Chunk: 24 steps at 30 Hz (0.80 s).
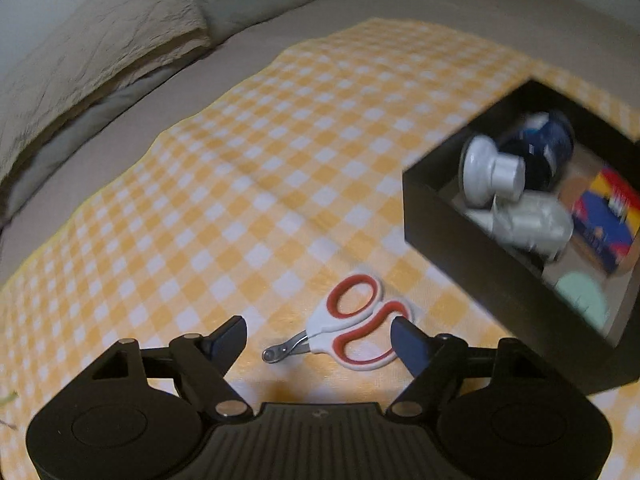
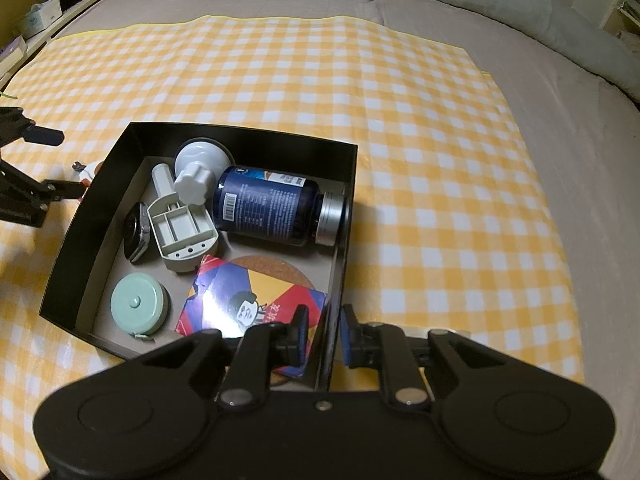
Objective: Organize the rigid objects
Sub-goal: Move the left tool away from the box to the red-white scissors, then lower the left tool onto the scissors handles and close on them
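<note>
The left gripper (image 1: pixel 318 334) stands wide apart over a pair of white-and-red pet nail clippers (image 1: pixel 348 326), its pads on either side of the handles and not pressing them; the right-hand pad overlaps the handle loop in the left wrist view, and whether it touches cannot be told. The clippers lie flat on the yellow-and-white checked cloth (image 1: pixel 256 168), metal tip pointing left, just beside the outer wall of the black box (image 2: pixel 340 240).

The right gripper (image 2: pixel 324 326) is nearly closed, pinching the near right wall of that box between its pads.

Inside the box lie a dark blue bottle (image 2: pixel 266 210) with a silver cap, on its side along the far wall; a white suction-cup knob (image 2: pixel 198 172) at the far left corner; a grey plastic holder (image 2: pixel 182 232) below it; a smartwatch (image 2: pixel 136 236) against the left wall; a mint-green tape measure (image 2: pixel 138 304) in the near left corner; and a colourful printed card box (image 2: pixel 248 300) lying over a cork coaster (image 2: pixel 276 268).

The cloth is spread over a grey bedsheet (image 2: pixel 560 80). A rumpled beige pillow (image 1: pixel 92 56) sits at the bed's head, with a grey pillow (image 2: pixel 500 4) along the far edge. A tissue box (image 2: pixel 38 16) stands on a ledge beside the bed.
</note>
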### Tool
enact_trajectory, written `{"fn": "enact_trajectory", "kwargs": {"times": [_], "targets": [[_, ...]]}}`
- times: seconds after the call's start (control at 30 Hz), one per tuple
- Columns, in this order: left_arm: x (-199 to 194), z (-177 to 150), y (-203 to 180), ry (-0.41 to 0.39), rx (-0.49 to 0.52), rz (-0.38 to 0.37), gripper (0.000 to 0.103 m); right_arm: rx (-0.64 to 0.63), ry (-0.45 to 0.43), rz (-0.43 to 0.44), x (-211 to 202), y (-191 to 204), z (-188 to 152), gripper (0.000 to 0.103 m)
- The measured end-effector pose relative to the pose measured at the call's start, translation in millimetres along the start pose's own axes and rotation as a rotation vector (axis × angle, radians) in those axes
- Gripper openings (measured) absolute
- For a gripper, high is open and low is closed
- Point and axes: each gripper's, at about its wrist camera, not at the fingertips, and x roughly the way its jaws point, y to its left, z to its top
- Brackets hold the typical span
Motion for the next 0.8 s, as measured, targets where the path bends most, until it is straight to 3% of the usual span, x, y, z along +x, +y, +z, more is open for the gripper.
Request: {"fn": "enact_trajectory", "kwargs": {"times": [0.23, 0.4, 0.53, 0.6, 0.73, 0.8], "targets": [[2, -8, -8, 0.007, 0.116, 0.004, 0.078, -0.002, 0.006, 0.008, 1, 1, -1, 0.018], [-12, -16, -19, 0.008, 0.197, -0.052, 0.054, -0.005, 0.013, 0.013, 3, -1, 1, 0.019], [-16, -19, -31, -0.006, 0.241, -0.082, 0.048, -0.007, 0.017, 0.015, 3, -1, 2, 0.019], [-15, -17, -33, 0.003, 0.224, -0.095, 0.039, -0.008, 0.017, 0.013, 3, 0, 2, 0.019], [-15, -14, -31, 0.035, 0.138, -0.123, 0.039, -0.007, 0.017, 0.016, 3, 0, 2, 0.019], [-20, -14, -37, 0.033, 0.154, -0.158, 0.039, -0.006, 0.017, 0.016, 3, 0, 1, 0.019]]}}
